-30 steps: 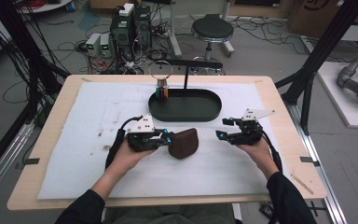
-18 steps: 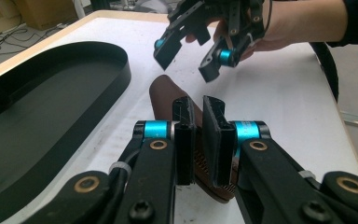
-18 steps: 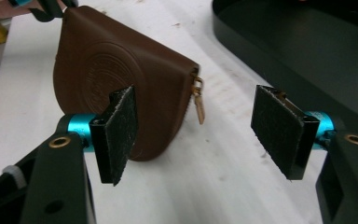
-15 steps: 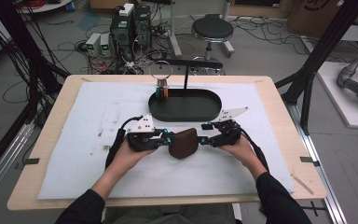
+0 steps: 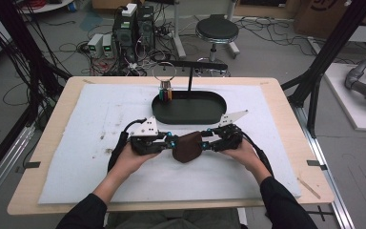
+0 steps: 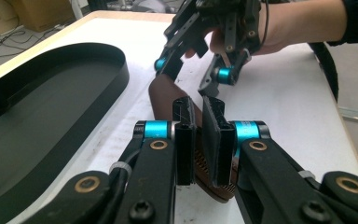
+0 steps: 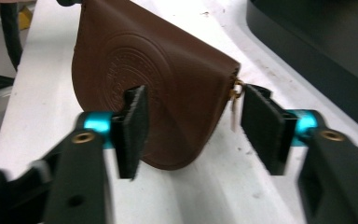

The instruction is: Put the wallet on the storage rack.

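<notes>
One brown leather pouch (image 5: 187,147), half-round with a smooth grain and a round embossed seal whose lettering is unreadable, lies on the white felt-like mat (image 5: 76,143) between both grippers. Left gripper (image 6: 199,135) is clamped on its edge with ribbed black pads. Right gripper (image 7: 191,126) stands spread around the pouch's far side. Beyond sits an oval matte-black tray (image 5: 190,117).

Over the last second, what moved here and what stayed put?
The right gripper swung in leftward from out on the white mat and now sits against the right edge of the brown pouch, jaws open around its zipper end, not yet closed. The left gripper kept its grip on the pouch's left edge throughout. The pouch itself barely shifted. The black tray and its stand stayed as they were.
</notes>
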`<state>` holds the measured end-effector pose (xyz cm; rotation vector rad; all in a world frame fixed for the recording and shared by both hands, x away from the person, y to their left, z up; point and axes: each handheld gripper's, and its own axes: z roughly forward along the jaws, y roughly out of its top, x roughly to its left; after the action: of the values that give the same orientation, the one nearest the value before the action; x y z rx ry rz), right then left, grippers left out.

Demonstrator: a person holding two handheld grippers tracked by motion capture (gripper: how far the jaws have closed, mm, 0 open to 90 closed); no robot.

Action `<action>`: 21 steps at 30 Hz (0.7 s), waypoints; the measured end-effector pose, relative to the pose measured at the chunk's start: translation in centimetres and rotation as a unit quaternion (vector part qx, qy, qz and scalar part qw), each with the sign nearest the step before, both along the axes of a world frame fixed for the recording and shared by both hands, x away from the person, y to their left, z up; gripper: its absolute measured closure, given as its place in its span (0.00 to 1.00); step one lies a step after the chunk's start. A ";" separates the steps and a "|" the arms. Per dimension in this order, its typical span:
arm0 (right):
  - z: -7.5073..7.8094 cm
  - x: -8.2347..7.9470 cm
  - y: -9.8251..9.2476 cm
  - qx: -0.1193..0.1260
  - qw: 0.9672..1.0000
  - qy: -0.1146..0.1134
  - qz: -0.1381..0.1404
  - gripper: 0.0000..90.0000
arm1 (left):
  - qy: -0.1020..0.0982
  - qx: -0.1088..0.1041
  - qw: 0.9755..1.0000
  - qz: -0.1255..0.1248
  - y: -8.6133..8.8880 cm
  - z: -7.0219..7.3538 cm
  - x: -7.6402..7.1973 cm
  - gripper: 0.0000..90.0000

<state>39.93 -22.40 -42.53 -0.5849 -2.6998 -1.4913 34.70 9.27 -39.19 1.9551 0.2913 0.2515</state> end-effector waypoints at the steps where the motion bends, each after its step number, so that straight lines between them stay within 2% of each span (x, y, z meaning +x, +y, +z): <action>1: 0.1 0.0 -0.1 0.000 1.000 -0.003 -0.001 0.58 | 0.000 0.001 1.000 0.002 0.0 0.0 0.0 0.91; 3: 0.3 -0.1 -0.2 0.005 1.000 -0.006 0.005 0.64 | 0.002 0.002 1.000 0.005 0.0 0.0 0.0 0.88; 6: 0.5 -0.6 0.0 -0.005 1.000 -0.025 0.001 0.67 | 0.003 0.007 1.000 0.008 0.2 -0.1 -0.1 0.88; 11: 0.8 -0.9 -0.4 -0.003 0.999 -0.048 -0.002 0.91 | 0.009 0.018 1.000 0.021 0.6 -0.4 -0.1 0.82; 21: 1.1 -1.6 -0.3 -0.005 0.997 -0.073 0.005 0.98 | 0.019 0.026 0.999 0.029 0.9 -0.7 0.0 0.75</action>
<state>38.28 -22.70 -41.44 -0.4792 -2.8153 -1.5783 34.66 10.20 -39.88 2.0075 0.3695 0.2610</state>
